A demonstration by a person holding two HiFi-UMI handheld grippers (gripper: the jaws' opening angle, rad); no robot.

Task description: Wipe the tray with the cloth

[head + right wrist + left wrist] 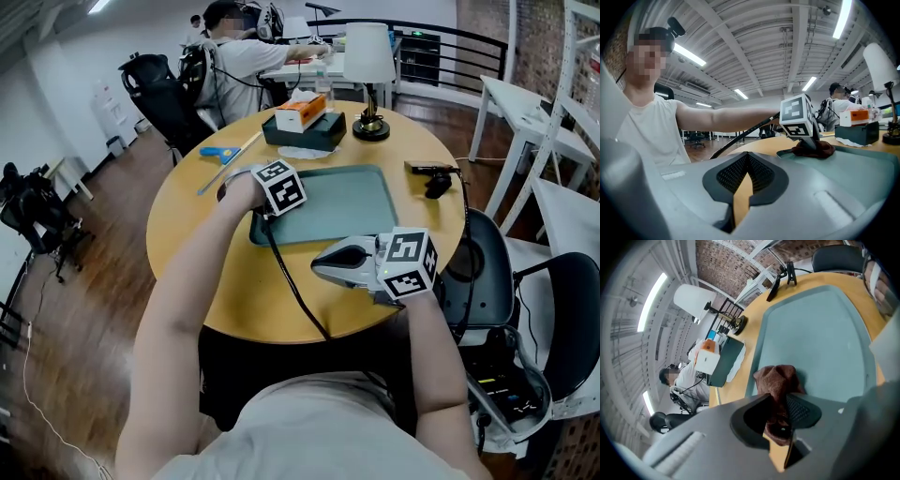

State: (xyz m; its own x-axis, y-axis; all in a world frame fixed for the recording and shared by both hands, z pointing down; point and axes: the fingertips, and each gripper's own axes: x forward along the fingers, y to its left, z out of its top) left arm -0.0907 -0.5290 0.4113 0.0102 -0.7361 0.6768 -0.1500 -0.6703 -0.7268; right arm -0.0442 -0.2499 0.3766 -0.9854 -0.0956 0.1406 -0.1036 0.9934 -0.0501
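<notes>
A teal tray (pixel 361 202) lies in the middle of the round wooden table (pixel 197 216). My left gripper (pixel 272 194) is at the tray's left edge, shut on a brown cloth. In the left gripper view the cloth (pixel 778 383) is bunched between the jaws (pixel 780 411), with its free end resting on the tray (pixel 825 329). My right gripper (pixel 319 266) lies low by the tray's front edge and points left; its jaws (pixel 747 161) are shut with nothing in them. From there I see the cloth (pixel 813 150) under the left gripper's marker cube (pixel 799 117).
Beyond the tray stand a black box with an orange tissue box (pixel 303 122) and a white lamp (pixel 369 66). Blue scissors (pixel 218 152) lie at the back left, a black clamp (pixel 436 178) at the right. A chair (pixel 487 272) stands to the right; a person sits at a far desk.
</notes>
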